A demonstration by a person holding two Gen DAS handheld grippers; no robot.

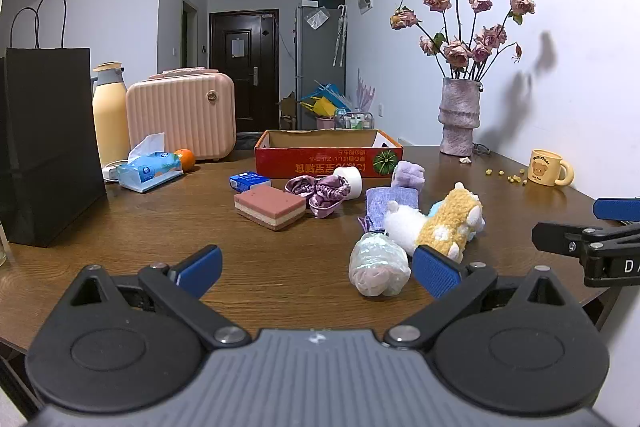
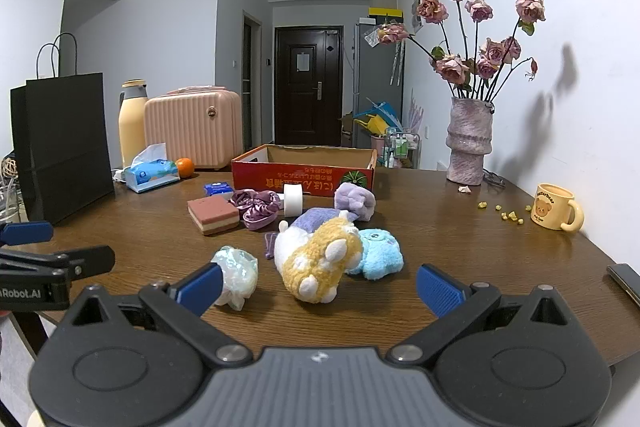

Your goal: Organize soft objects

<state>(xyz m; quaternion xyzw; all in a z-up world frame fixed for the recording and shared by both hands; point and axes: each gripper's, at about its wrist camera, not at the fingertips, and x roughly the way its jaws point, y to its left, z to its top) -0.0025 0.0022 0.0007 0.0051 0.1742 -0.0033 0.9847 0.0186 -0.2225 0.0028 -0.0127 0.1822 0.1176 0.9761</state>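
Both grippers hover wide open and empty over the near edge of the brown wooden table [image 2: 460, 227]; just beyond the left gripper [image 1: 318, 269], beside its right finger, lies a small soft toy wrapped in clear, glossy plastic [image 1: 378, 263], pale green and pink; straight ahead of the right gripper [image 2: 318, 287], between its spread fingers but clear of them, lies a fuzzy yellow-and-white plush [image 2: 320, 263], touching a fluffy light blue plush [image 2: 378, 257] on its right and a lavender cloth [image 2: 316, 217] behind; toward the table's middle sit a lilac plush [image 2: 354, 201], a shiny purple scrunchie [image 2: 258, 207], a white tape roll [image 2: 294, 200] and a pink layered sponge [image 2: 214, 214]; toward the far edge stands an open red cardboard box [image 2: 304, 171] with a green pumpkin picture and upside-down yellow characters, not legible; the yellow mug [image 2: 554, 213] near the right edge shows a bear and "butterbear"; the left gripper's side, seen from the right wrist, reads "Robot.AI".
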